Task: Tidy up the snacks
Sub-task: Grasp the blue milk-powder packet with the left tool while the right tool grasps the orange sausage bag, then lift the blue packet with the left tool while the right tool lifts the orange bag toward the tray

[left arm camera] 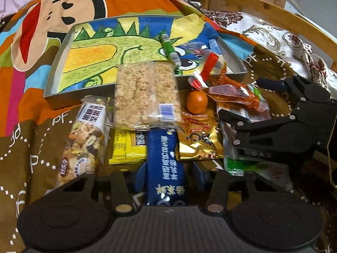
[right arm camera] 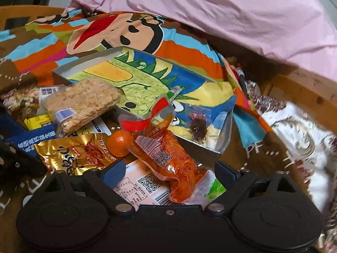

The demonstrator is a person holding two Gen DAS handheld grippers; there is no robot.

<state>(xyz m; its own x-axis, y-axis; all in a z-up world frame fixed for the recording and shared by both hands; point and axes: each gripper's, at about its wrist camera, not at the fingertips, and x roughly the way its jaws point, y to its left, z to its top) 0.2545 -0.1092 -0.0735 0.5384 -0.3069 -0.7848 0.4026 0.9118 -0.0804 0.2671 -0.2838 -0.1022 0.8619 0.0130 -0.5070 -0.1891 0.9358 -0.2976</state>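
Note:
A pile of snacks lies on the bedspread in front of a shallow box (left arm camera: 61, 63) lined with a dinosaur drawing, also in the right wrist view (right arm camera: 84, 63). My left gripper (left arm camera: 166, 175) has its fingers around a dark blue packet (left arm camera: 164, 160). A clear pack of rice crisp (left arm camera: 145, 94) leans on the box edge above it. My right gripper (right arm camera: 170, 170) is open over an orange-red vacuum pack (right arm camera: 168, 158) and a white packet (right arm camera: 139, 187); it shows at the right in the left wrist view (left arm camera: 242, 99). A green tube (left arm camera: 168, 46) lies in the box.
A nut mix bag (left arm camera: 84, 139), yellow packet (left arm camera: 128, 145), gold packet (left arm camera: 198, 139) and small orange (left arm camera: 197, 101) lie in the pile. A wooden bed frame (left arm camera: 263, 6) and patterned cloth (left arm camera: 273, 35) are at the right. A pink sheet (right arm camera: 231, 10) lies behind the box.

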